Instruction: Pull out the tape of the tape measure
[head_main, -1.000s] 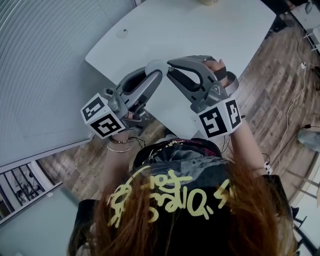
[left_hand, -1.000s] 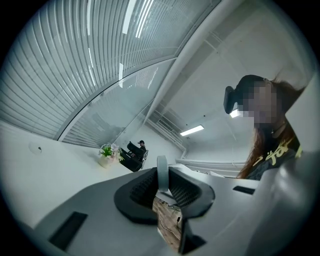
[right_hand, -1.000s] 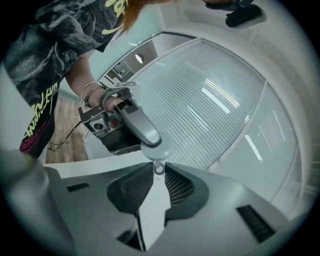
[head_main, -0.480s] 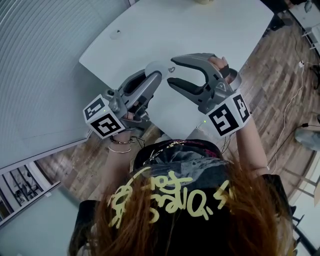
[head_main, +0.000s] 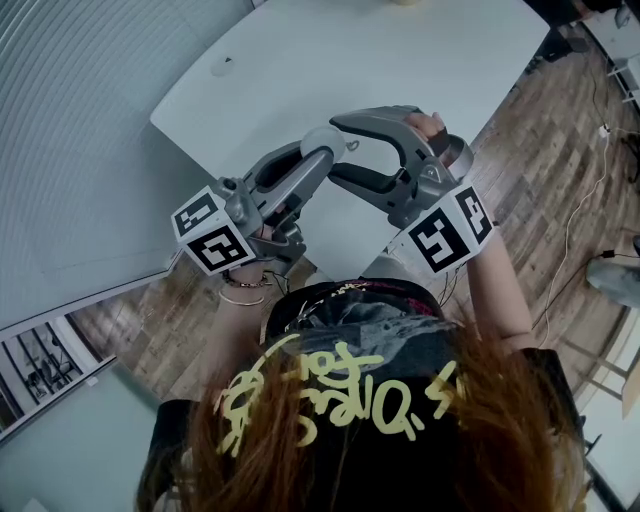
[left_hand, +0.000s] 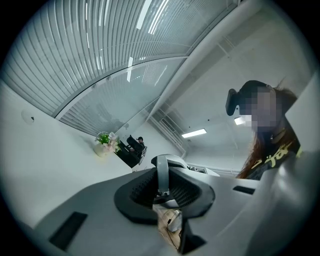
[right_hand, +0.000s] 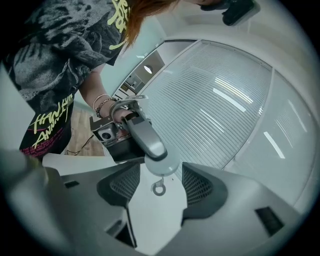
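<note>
We clench the tape measure (right_hand: 164, 162) in the left gripper (left_hand: 163, 191) above the table (head_main: 420, 60) to anchor it. The right gripper (head_main: 337, 150), its jaws just opening, flanks the pull ring (right_hand: 159, 188), seemingly without touching.

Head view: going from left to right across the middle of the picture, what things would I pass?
Left black-and-white marker cube → round white tape measure → right black-and-white marker cube → brown wooden floor.
</note>
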